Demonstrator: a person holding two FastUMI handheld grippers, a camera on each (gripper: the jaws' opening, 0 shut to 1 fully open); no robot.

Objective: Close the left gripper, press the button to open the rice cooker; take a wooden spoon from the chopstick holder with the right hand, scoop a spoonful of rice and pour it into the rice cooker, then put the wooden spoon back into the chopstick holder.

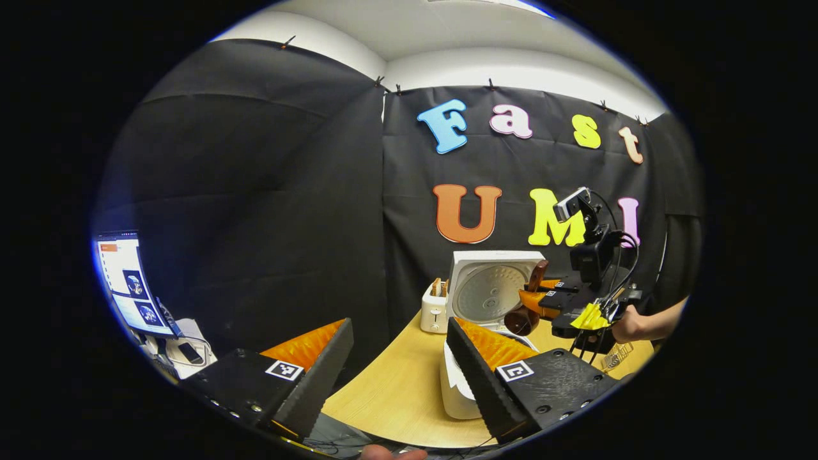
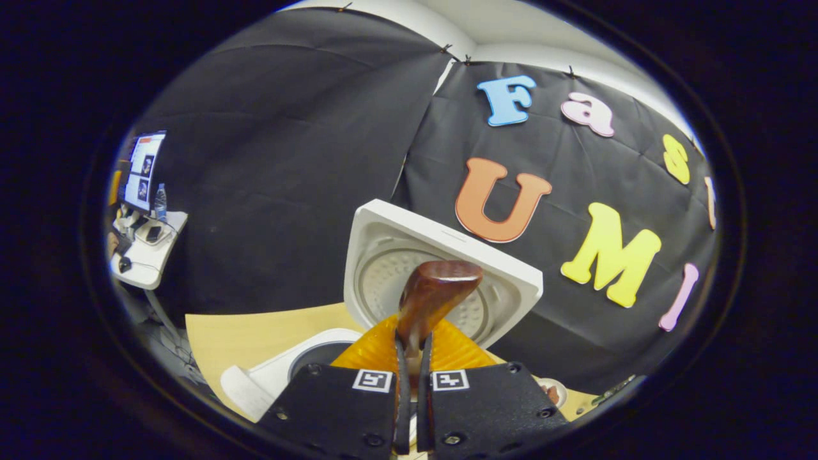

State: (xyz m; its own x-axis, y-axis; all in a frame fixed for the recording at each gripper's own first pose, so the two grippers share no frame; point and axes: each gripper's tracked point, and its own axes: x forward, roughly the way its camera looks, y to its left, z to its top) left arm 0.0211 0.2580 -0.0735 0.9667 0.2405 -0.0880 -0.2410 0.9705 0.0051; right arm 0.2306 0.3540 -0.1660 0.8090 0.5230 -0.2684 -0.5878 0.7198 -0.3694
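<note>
The white rice cooker (image 1: 459, 383) stands on the wooden table with its lid (image 1: 489, 287) raised upright. Low in the left gripper view, my left gripper (image 1: 399, 338) is open and holds nothing, its right finger in front of the cooker body. My right gripper (image 1: 543, 297), held by a hand (image 1: 639, 324), hovers over the cooker's right side, shut on the brown wooden spoon (image 1: 523, 318). In the right gripper view, the right gripper (image 2: 412, 342) pinches the spoon (image 2: 438, 287), which sticks up before the open lid (image 2: 511, 275). The pot opening (image 2: 319, 354) lies below and left.
A white toaster (image 1: 434, 308) stands left of the cooker by the cloth wall. A wire rack (image 1: 617, 354) sits at the table's right edge. A monitor (image 1: 128, 281) and a side desk (image 2: 150, 255) are off to the left. Bare tabletop (image 1: 390, 390) lies in front of the cooker.
</note>
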